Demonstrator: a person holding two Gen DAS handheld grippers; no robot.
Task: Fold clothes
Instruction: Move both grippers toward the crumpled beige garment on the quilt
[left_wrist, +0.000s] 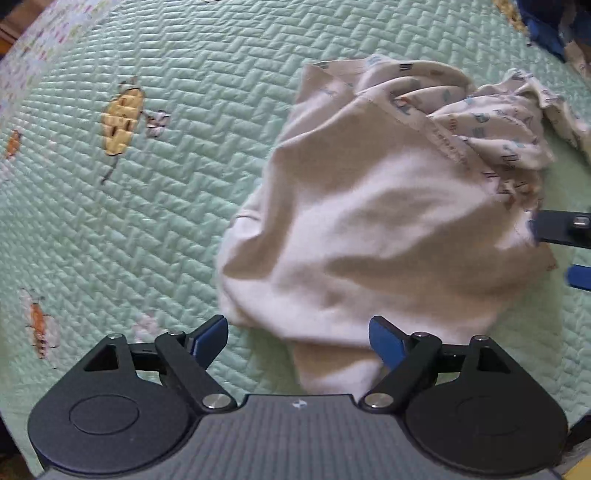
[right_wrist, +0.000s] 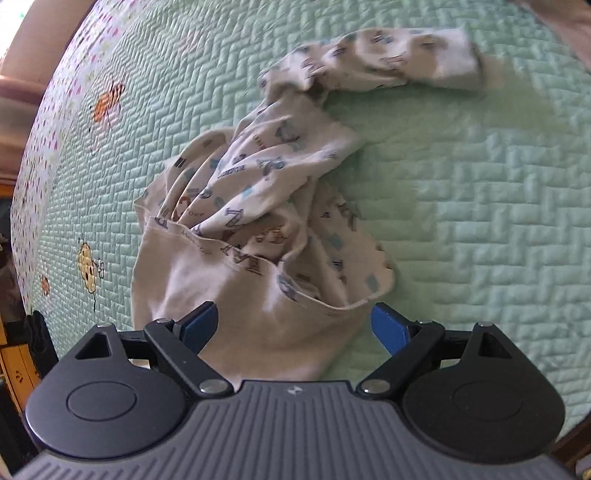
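A crumpled cream garment (left_wrist: 388, 221) lies in a heap on the green quilted bedspread (left_wrist: 166, 203). Its plain inside faces up, and a letter-printed part bunches at the far right. My left gripper (left_wrist: 299, 339) hangs open straight above the heap's near edge, blue pads wide apart and off the cloth. In the right wrist view the same garment (right_wrist: 258, 229) shows its printed folds and a sleeve (right_wrist: 388, 59) stretched away to the upper right. My right gripper (right_wrist: 295, 326) stands open over the garment's near hem. The right gripper's fingers (left_wrist: 565, 232) show at the left wrist view's right edge.
The bedspread (right_wrist: 480, 184) carries embroidered bees (left_wrist: 122, 122) and a floral border (right_wrist: 48, 147) along its left side. Dark blue cloth (left_wrist: 543, 22) lies at the far right corner. Wooden furniture (right_wrist: 14, 369) stands beside the bed at the left.
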